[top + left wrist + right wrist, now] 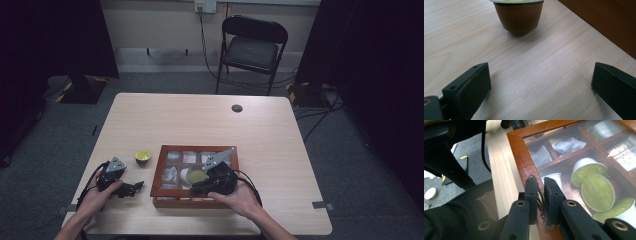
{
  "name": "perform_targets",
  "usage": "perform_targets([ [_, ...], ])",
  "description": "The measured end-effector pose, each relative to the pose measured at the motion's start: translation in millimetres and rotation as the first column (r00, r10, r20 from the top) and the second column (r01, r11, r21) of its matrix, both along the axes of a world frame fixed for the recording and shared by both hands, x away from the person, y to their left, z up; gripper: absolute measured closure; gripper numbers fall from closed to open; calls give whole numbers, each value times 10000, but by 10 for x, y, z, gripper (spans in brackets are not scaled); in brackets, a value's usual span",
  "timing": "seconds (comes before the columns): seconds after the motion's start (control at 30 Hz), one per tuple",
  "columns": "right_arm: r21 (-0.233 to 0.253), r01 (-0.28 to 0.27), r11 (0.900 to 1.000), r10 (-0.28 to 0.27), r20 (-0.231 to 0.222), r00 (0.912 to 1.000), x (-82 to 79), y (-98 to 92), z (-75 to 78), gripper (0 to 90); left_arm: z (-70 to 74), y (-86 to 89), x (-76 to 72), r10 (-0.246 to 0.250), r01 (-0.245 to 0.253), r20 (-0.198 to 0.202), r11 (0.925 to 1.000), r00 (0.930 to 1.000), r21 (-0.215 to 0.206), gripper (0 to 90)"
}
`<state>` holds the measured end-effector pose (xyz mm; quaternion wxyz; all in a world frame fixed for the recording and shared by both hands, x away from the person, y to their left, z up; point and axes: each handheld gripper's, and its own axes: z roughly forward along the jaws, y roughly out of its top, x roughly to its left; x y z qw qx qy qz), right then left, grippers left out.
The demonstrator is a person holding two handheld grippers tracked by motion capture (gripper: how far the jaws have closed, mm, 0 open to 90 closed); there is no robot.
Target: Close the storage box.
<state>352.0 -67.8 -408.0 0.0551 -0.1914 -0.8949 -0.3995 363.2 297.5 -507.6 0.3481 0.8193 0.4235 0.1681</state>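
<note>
A: Which step is in hand here?

B: I judge it is the opening of the reddish-brown wooden box with the glass-paned lid (pixel 157 172). The right claw (pixel 541 185) is pinching a small brass-coloured, ornate metal latch (pixel 541 202) at the lid's front edge, its 2 black jaws closed on it. The box is sitting on the pale wood-grain surface (pixel 200 120), near the person's edge.

A: And the left claw?

B: The left claw (pixel 540 85) is resting low over the surface with its 2 jaws standing wide apart, gripping nothing. Ahead of it, a small brown tapered plastic capsule with a yellow-green foil top (pixel 519 15) is standing upright beside the box.

A: What is the next move calling for?

B: Probably a gentle lift at the latch, since it is thin and could slip out. Under the glass, round green-lidded white capsules (pixel 596 191) are lying tilted in the wooden compartments.
</note>
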Motion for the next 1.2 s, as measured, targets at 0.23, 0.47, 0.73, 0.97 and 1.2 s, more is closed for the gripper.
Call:
perform_targets([
  [0.23,-375,-109,9992,103,-153,9998,-11,31,-138,820,0,0,0,5,-5,2,10000,10000,-1,19],
  [0.47,-280,-163,9995,155,-300,9994,-6,31,-220,821,0,0,0,4,-4,4,10000,10000,3,19],
  [0.73,-81,-106,9999,103,-314,9995,-14,12,-258,820,0,0,-1,3,-3,4,10000,10000,0,19],
  [0.97,739,373,9966,-346,-380,9987,-41,-64,-325,703,0,0,0,5,-5,2,10000,10000,-1,19],
  [1.2,1293,828,9881,-806,-222,9965,-20,-116,-237,571,0,0,-1,6,-6,0,10000,10000,0,19],
])
